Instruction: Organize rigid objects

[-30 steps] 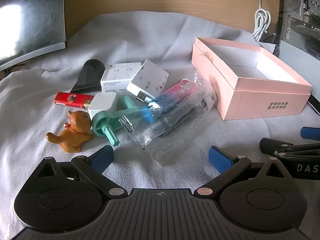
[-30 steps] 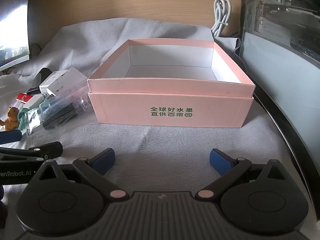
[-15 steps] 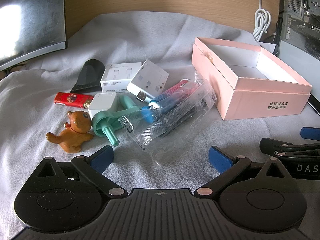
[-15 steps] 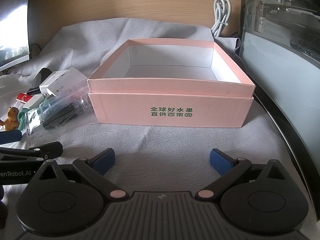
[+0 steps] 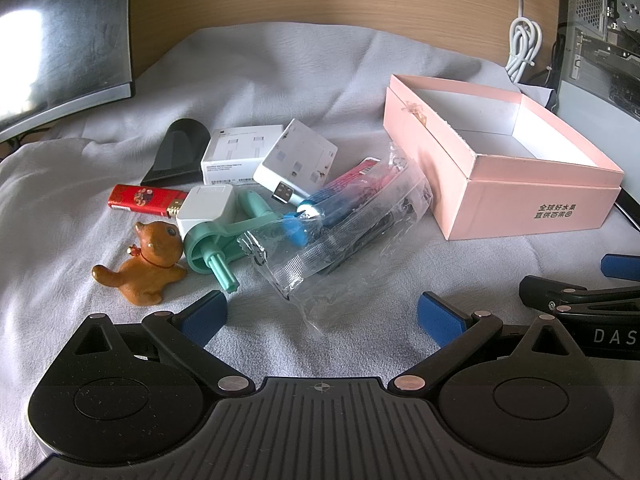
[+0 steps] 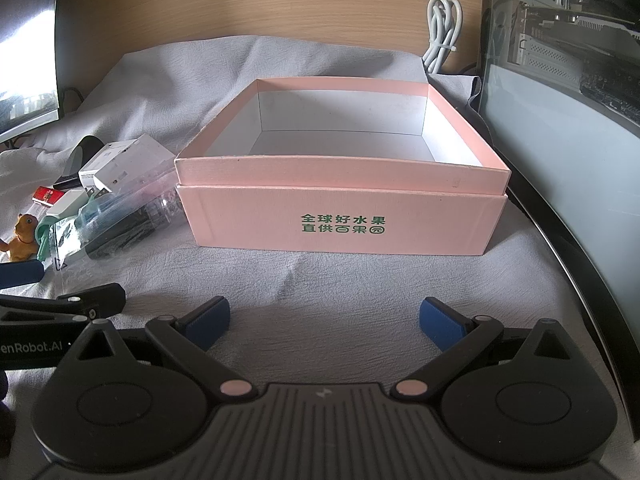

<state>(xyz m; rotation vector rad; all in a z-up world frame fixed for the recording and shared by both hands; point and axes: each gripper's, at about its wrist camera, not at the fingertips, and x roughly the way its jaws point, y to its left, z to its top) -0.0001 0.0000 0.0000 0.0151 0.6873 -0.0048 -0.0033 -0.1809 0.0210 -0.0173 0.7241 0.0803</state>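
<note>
Pink cardboard box (image 6: 340, 216) sits open on the grey cloth (image 6: 360, 276) covering the desk, white inside, green print on the front wall, nothing in it that I can see. Right gripper (image 6: 324, 320) is parked just in front of it, jaws spread wide, holding nothing.

Over on the left there's a pile of stuff near the box's left side: a clear plastic bag (image 5: 344, 236) with blue and red things inside, its far end right beside the box wall, a white charger block (image 5: 296, 162) with a USB port, a white cable box (image 5: 236, 154), a smaller white plug (image 5: 206, 210), a teal plastic piece (image 5: 212, 248), a red lighter (image 5: 146, 200), a black wedge-shaped thing (image 5: 176, 152) and a little orange ceramic cat (image 5: 146, 264). Left gripper (image 5: 320, 316) hovers low over the cloth in front of that pile, also wide apart and gripping nothing, the bag's near corner lying between its fingertips.
</note>
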